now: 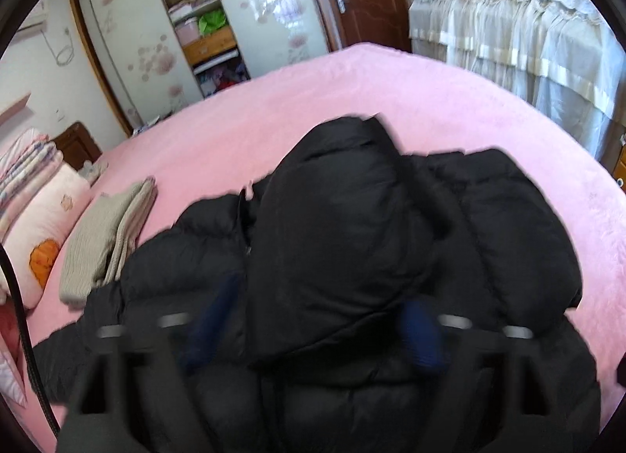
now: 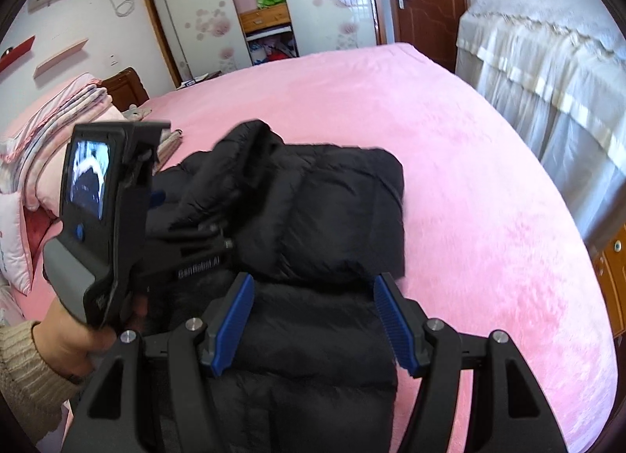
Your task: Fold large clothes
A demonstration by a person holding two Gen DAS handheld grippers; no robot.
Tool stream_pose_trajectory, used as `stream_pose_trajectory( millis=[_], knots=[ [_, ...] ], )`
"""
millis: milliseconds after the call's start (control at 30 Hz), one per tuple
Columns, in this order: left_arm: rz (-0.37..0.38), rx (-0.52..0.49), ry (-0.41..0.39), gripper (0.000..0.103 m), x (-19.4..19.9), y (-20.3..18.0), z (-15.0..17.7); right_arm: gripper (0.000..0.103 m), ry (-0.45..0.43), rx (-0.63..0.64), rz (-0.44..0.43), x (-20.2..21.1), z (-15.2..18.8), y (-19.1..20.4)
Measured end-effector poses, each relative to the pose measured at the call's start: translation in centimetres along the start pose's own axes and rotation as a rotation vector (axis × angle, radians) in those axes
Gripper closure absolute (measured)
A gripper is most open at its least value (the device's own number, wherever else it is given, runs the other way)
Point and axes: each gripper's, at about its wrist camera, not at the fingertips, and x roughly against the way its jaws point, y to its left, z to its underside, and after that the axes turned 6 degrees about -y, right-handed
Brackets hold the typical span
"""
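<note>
The left gripper [image 1: 313, 331] is badly blurred in its own view; its blue pads [image 1: 422, 335] stand on either side of a raised fold of the black puffer jacket [image 1: 352, 226], the fold lying between them, but whether they press on the fabric I cannot tell. From the right wrist view the same tool shows from behind (a small screen on its back), held in a hand [image 2: 70, 331] with a cream knitted sleeve [image 2: 23, 374], its tip buried in the jacket's rumpled left part. The right gripper [image 2: 313, 320] hangs with its jaws about half apart, the blue pads [image 2: 231, 320] clear on both sides of a folded-over panel of the jacket, not closed on it. The jacket lies on the pink bedspread [image 2: 469, 179], partly folded, near the bed's close edge. Just beside its left side lies a folded beige knit [image 1: 109, 234], with stacked pillows [image 1: 35, 195] farther left
</note>
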Motion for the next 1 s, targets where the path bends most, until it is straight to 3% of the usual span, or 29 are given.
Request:
stream_pose_trajectory(
  millis=[67, 100, 167, 333, 467, 567, 800, 900, 1000],
  knots=[
    [0.025, 0.018, 0.009, 0.081, -0.3, 0.3, -0.7, 0.039, 0.004, -0.012, -0.002, -0.3, 0.3, -0.6],
    [0.028, 0.037, 0.002, 0.090, -0.2, 0.7, -1.1, 0.039, 0.006, -0.017, -0.002, -0.5, 0.5, -0.9],
    [0.037, 0.086, -0.021, 0.093, 0.4, 2.1, -1.5, 0.039, 0.005, -0.024, 0.000, -0.7, 0.6, -1.3],
    [0.040, 0.349, -0.072, 0.094, 2.3, 8.8, -0.7, 0.039, -0.007, -0.031, 0.002, -0.9, 0.9, -1.8],
    [0.042, 0.609, 0.028, 0.094, 0.5, 14.5, 2.8, 0.039, -0.004, -0.029, 0.017, -1.6, 0.8, -1.9],
    [0.013, 0.658, 0.079, 0.094, -1.1, 16.7, 5.5, 0.039, 0.004, -0.035, 0.020, -2.2, 0.7, -2.3],
    [0.082, 0.711, 0.165, 0.090, -3.5, 20.2, 9.2, 0.039, 0.016, -0.024, 0.037, -3.0, 0.6, -2.8],
    [0.106, 0.703, 0.179, 0.084, -3.6, 20.7, 9.9, 0.039, 0.020, -0.031, 0.041, -3.2, 0.6, -3.0],
    [0.116, 0.688, 0.169, 0.070, -2.4, 21.3, 10.0, 0.039, 0.019, -0.035, 0.045, -3.3, 0.5, -3.2]
  ],
)
